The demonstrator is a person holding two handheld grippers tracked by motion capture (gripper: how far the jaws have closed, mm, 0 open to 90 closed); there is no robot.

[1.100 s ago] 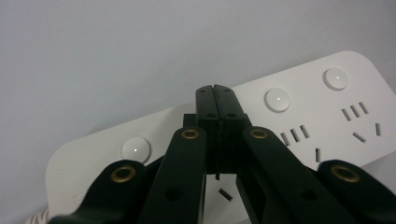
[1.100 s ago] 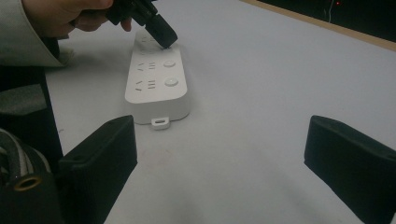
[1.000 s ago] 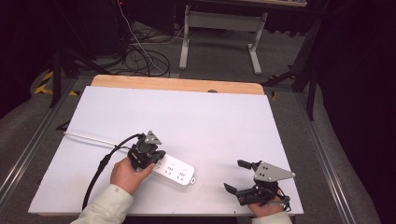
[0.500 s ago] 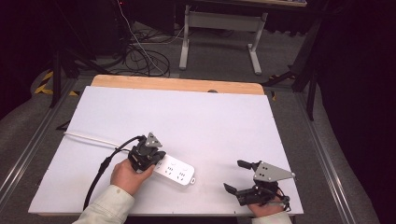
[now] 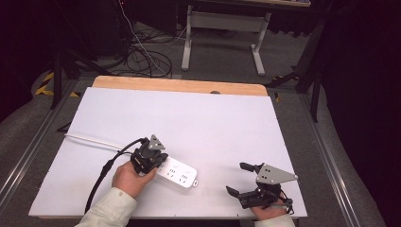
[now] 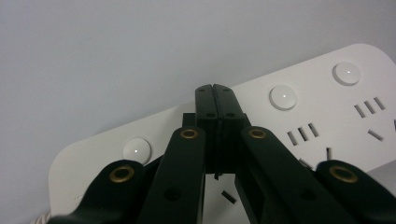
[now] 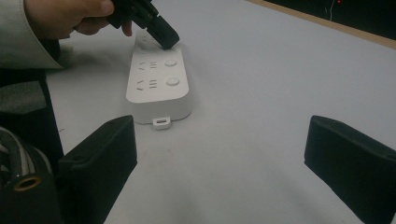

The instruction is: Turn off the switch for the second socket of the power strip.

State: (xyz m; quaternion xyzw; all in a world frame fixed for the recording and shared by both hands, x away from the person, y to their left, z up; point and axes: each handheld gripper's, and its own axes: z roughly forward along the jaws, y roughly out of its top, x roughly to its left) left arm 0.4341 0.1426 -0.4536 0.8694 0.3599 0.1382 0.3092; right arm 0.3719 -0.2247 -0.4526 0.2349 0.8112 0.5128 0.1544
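Note:
A white power strip (image 5: pixel 182 174) lies flat on the white table (image 5: pixel 198 118), near its front edge. My left gripper (image 5: pixel 159 165) is shut, with nothing between its jaws. Its tips (image 6: pixel 214 89) rest on the strip's top face (image 6: pixel 322 112), in the row of round buttons (image 6: pixel 283 97). What lies under the tips is hidden. In the right gripper view, the strip (image 7: pixel 159 86) lies ahead with the left gripper (image 7: pixel 169 43) pressing on its far part. My right gripper (image 5: pixel 238 178) stands open near the front right of the table, with nothing between its pads (image 7: pixel 345 158).
The strip's white cord (image 5: pixel 90 140) runs left across the table. My left gripper's black cable (image 5: pixel 101 175) trails toward the front edge. Beyond the table's wooden far edge (image 5: pixel 179 85) are a desk frame (image 5: pixel 222 28) and loose floor cables (image 5: pixel 146 56).

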